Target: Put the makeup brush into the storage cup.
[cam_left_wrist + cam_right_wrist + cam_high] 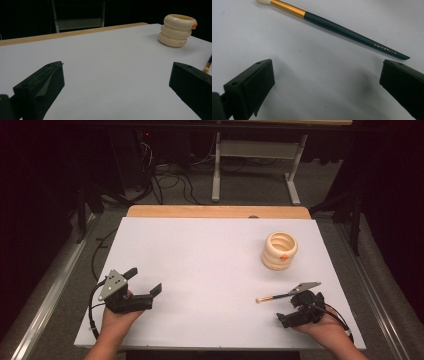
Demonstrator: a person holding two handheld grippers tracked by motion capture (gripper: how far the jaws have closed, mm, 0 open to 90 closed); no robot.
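A thin brush [272, 296] with a dark handle, gold ferrule and pale tip lies flat on the white table sheet [210, 260]. My right gripper [291, 310] hovers open just on the near side of it. In the right gripper view the brush [332, 25] runs across just beyond the gripper [327, 62], with nothing between the jaws. A cream ringed holder [280, 251] with a small orange spot stands upright behind the brush. My left gripper [145, 282] rests open at the near left, holding nothing. The left gripper view shows the gripper [117, 65], the holder [177, 30] and the brush tip [208, 66].
A wooden table edge [215, 211] shows beyond the white sheet. Behind it are a grey metal frame [255, 165] and loose cables [170, 180] on the floor. A metal rail [50, 290] runs along the table's left side.
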